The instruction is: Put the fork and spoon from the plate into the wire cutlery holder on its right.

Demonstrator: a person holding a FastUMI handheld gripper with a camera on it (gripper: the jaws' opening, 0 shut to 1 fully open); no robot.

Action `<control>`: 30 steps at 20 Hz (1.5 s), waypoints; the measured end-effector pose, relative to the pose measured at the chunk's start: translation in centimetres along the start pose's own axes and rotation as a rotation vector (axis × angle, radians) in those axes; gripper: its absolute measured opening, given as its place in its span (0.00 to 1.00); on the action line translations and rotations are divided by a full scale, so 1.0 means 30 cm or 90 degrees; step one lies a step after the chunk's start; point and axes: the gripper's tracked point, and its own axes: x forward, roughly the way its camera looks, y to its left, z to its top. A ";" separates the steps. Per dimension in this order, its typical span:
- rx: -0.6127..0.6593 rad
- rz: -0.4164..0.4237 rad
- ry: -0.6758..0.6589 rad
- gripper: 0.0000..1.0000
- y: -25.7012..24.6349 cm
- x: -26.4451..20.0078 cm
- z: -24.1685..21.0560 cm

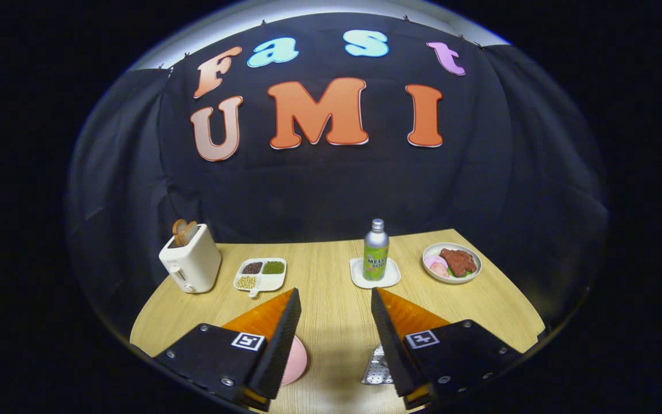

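The gripper (335,299) has two wedge-shaped fingers (276,322), each narrowing to a point at its far end. Their upper faces are glossy translucent orange, and their inner faces are flat black with a fine ribbed texture. Behind each wedge sits a matte black plate fixed with small silver screws at its corners. Each plate carries a square white tag printed with a black block pattern.

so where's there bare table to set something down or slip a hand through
Widest bare wood: the lane between the open fingers, running up between the divided dish and the bottle on its coaster. Also the near right corner below the meat plate. Crowded: toaster beside the divided dish, and by the fingers, the pink plate and wire holder.
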 end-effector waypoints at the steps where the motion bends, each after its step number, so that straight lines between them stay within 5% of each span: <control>1: -0.014 0.007 -0.019 0.79 0.028 0.005 0.010; 6: -0.041 0.083 -0.033 0.96 0.230 0.014 -0.041; 16: -0.085 0.191 0.081 0.97 0.553 0.089 -0.284; 22: -0.115 0.224 0.228 0.97 0.622 0.101 -0.522; 25: -0.146 0.229 0.305 0.94 0.624 0.087 -0.639; 30: -0.172 0.245 0.401 0.74 0.624 0.059 -0.776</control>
